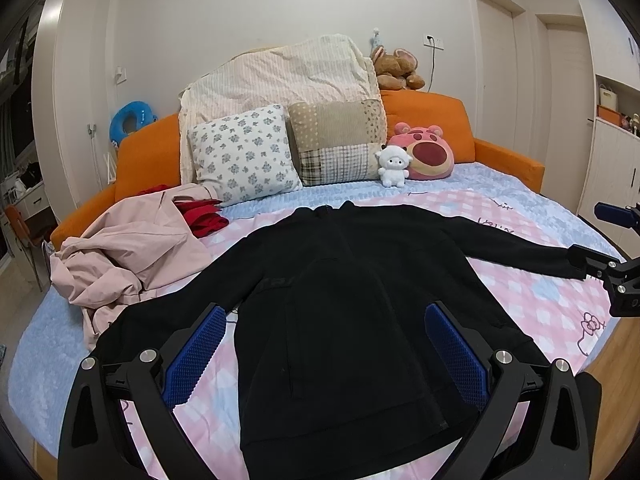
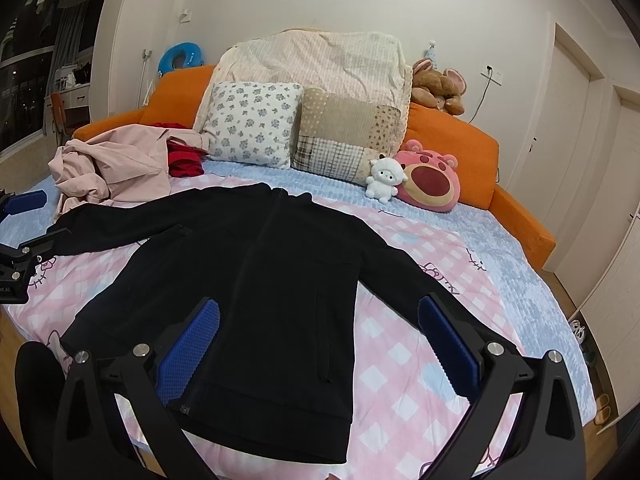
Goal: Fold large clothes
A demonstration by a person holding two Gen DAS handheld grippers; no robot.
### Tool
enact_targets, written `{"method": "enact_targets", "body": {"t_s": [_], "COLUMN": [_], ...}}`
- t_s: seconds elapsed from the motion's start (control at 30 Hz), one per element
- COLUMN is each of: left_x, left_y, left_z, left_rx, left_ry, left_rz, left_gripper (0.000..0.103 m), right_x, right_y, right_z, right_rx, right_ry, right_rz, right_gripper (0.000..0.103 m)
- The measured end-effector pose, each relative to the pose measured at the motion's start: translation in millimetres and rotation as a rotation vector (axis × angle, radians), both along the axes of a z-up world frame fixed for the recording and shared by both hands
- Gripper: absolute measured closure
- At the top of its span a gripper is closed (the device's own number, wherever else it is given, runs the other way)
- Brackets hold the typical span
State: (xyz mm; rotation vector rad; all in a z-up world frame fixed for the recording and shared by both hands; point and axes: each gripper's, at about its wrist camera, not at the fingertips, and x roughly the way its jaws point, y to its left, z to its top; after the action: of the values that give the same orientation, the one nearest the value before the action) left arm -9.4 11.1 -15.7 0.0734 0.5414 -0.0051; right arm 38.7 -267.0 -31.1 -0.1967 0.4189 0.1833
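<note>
A black zip jacket [image 1: 344,312] lies flat, front up, on the pink and blue bed cover [image 1: 532,296], sleeves spread to both sides. It also shows in the right wrist view [image 2: 256,280]. My left gripper [image 1: 324,344] is open and empty, hovering above the jacket's lower body. My right gripper [image 2: 320,336] is open and empty above the hem near the right sleeve. In the left wrist view the right gripper [image 1: 600,240] shows at the far right, by the sleeve's cuff. In the right wrist view the left gripper [image 2: 20,220] shows at the far left, by the other cuff.
A crumpled pink garment [image 1: 132,244] and a red one [image 1: 204,216] lie at the bed's far left. Pillows [image 1: 244,152], a white plush [image 1: 392,164] and a pink bear plush [image 1: 424,152] line the orange headboard [image 1: 432,108]. Wooden floor [image 2: 604,376] with shoes lies right.
</note>
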Motion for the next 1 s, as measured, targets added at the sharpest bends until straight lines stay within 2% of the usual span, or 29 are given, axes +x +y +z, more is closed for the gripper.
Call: {"method": "enact_targets", "body": {"t_s": [1.0], "left_x": [1.8], "left_y": [4.5], "left_z": [-1.0], "left_rx": [0.0], "left_ry": [0.005], "left_rz": [0.002], "left_gripper": [0.002], "right_x": [3.8], "right_y": [-6.8], "right_z": [-2.0], "right_rx": [0.029], "right_ry": [0.0], "right_rz": [-0.01], "right_gripper": [0.005]}}
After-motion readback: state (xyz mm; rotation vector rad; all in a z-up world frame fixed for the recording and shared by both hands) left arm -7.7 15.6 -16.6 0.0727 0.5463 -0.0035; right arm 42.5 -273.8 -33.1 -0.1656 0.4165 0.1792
